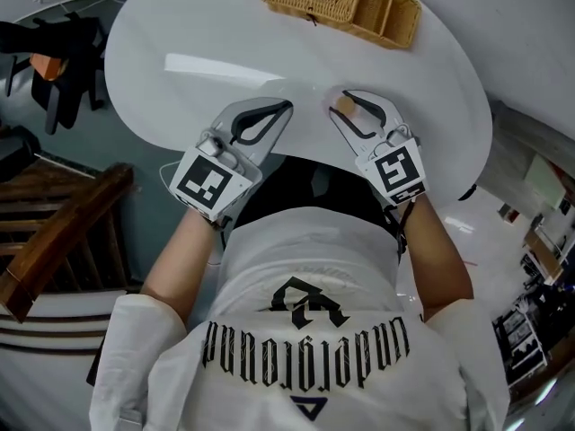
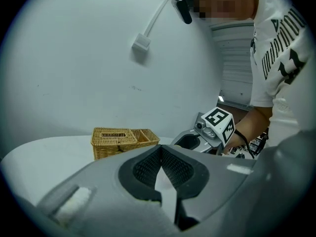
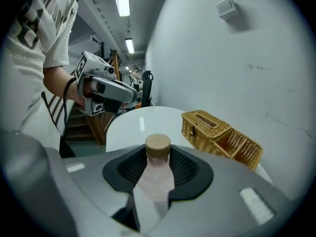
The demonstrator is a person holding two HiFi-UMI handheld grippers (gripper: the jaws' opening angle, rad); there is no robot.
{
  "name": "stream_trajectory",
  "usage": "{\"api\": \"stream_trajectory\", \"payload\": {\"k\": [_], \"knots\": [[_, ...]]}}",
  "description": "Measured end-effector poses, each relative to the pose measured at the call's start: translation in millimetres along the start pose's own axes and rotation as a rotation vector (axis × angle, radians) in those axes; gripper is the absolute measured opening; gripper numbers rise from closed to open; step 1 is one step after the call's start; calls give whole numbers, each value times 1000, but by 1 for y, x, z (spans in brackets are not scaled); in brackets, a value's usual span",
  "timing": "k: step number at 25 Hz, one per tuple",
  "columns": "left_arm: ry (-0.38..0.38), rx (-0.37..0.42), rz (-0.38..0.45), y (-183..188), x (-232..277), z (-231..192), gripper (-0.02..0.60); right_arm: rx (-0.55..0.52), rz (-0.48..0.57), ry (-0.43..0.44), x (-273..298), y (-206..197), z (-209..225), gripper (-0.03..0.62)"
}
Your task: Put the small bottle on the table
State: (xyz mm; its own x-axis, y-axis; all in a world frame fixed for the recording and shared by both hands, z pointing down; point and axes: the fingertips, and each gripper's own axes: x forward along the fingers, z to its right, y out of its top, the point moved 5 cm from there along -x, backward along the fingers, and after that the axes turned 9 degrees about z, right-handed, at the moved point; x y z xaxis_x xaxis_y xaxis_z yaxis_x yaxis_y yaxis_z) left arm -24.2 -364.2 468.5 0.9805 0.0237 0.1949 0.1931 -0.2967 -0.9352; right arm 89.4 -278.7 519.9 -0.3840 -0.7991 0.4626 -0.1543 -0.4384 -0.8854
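The small bottle (image 3: 156, 174) is clear with a tan cap (image 3: 158, 143). It stands upright between the dark pads of my right gripper (image 3: 158, 154), which is shut on its body. In the head view the right gripper (image 1: 346, 103) hovers over the near edge of the white round table (image 1: 225, 61), and only the bottle's tan cap (image 1: 341, 107) shows between its fingers. My left gripper (image 1: 280, 110) is beside it on the left, shut with its tips together and nothing in them. In its own view, the left gripper (image 2: 161, 151) holds nothing.
A wicker basket (image 1: 341, 5) with two compartments sits at the table's far side, also seen as the basket (image 2: 121, 141) and the basket (image 3: 219, 137). A wooden stair rail (image 1: 54, 232) runs left of the person. A grey wall carries a white box and cable (image 2: 140, 44).
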Motion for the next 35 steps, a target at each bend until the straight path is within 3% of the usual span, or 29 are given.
{"api": "stream_trajectory", "payload": {"k": [11,31,35], "knots": [[-46,52,-66,-32,18,-10,8,20,-54,15,33,-41,6,140],[-65,-2,-80,-50,31,-12,8,30,-86,-21,43,-72,12,141],[-57,-47,-77,-52,30,-13,8,0,-86,-13,43,-74,8,143]]}}
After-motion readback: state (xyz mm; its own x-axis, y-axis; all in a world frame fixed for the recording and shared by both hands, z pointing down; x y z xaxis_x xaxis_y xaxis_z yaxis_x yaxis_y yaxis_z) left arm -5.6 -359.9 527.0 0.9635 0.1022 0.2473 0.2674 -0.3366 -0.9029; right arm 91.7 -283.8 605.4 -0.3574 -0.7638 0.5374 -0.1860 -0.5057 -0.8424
